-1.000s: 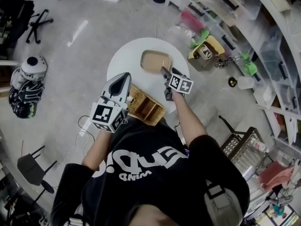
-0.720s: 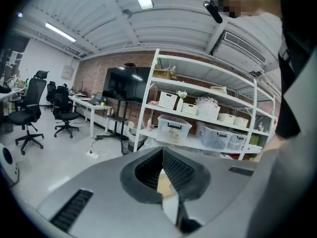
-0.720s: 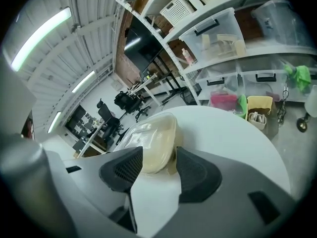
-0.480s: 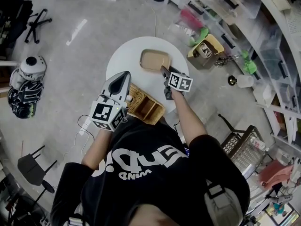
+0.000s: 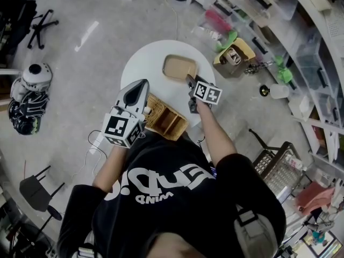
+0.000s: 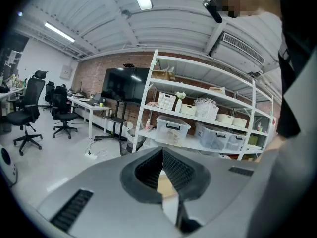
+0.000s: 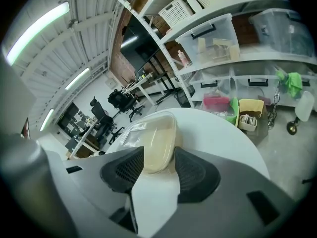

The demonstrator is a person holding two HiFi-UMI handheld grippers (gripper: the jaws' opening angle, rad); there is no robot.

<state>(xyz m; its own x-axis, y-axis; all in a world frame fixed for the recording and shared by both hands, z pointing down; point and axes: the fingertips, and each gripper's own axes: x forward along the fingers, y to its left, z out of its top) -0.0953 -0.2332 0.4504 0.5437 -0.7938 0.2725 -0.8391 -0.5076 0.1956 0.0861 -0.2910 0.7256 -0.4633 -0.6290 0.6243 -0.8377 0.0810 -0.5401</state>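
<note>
One smooth, rounded-rectangular tan tray (image 7: pixel 152 138) fronts right gripper (image 7: pixel 159 155).

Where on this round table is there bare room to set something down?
Bare: the left of the round table, between the tan tray and the left rim. Crowded: the near edge, with the wicker basket, left gripper and right gripper by the tray.

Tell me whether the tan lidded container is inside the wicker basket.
No: the head view shows the tan lidded container standing on the round white table, apart from the wicker basket.
</note>
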